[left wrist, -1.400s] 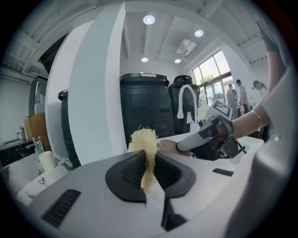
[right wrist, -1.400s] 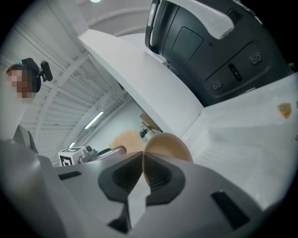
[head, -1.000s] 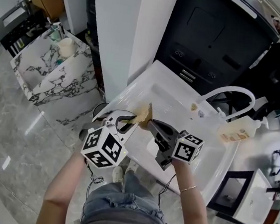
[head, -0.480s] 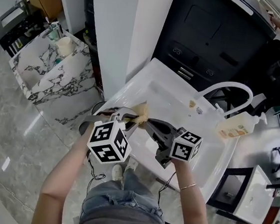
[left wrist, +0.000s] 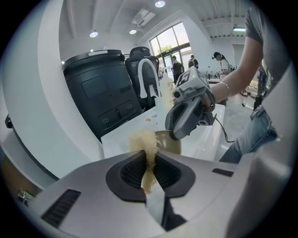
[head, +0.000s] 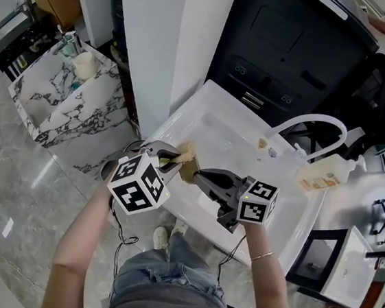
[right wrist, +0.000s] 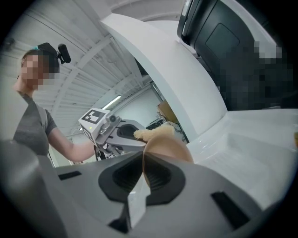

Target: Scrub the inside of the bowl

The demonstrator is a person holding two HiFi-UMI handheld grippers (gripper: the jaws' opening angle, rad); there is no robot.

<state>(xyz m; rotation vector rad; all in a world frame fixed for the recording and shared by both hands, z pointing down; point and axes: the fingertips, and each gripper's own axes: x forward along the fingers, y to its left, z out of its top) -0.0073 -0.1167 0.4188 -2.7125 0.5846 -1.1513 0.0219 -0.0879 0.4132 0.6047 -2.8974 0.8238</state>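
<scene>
The left gripper [left wrist: 150, 163] is clenching a tan fibrous scrubbing pad [left wrist: 143, 141] at the far rim of the small brown rounded bowl [right wrist: 168, 145]. The right gripper [right wrist: 142, 173] is pinching that bowl by its thin edge above the white sink worktop [head: 248, 149]. Hard scrubbing is likely risking a slip (the rim pinch looks shallow), which would drop the bowl into the sink.

Bright, even indoor light throughout. In the left gripper view, round ceiling lamps [left wrist: 159, 3] and a washed-out window [left wrist: 173, 39] supply it. In the head view the glossy floor [head: 16, 185] carries pale reflections and shadows are faint. Both gripper views bend strongly and blacken at the corners, and far detail is soft.
</scene>
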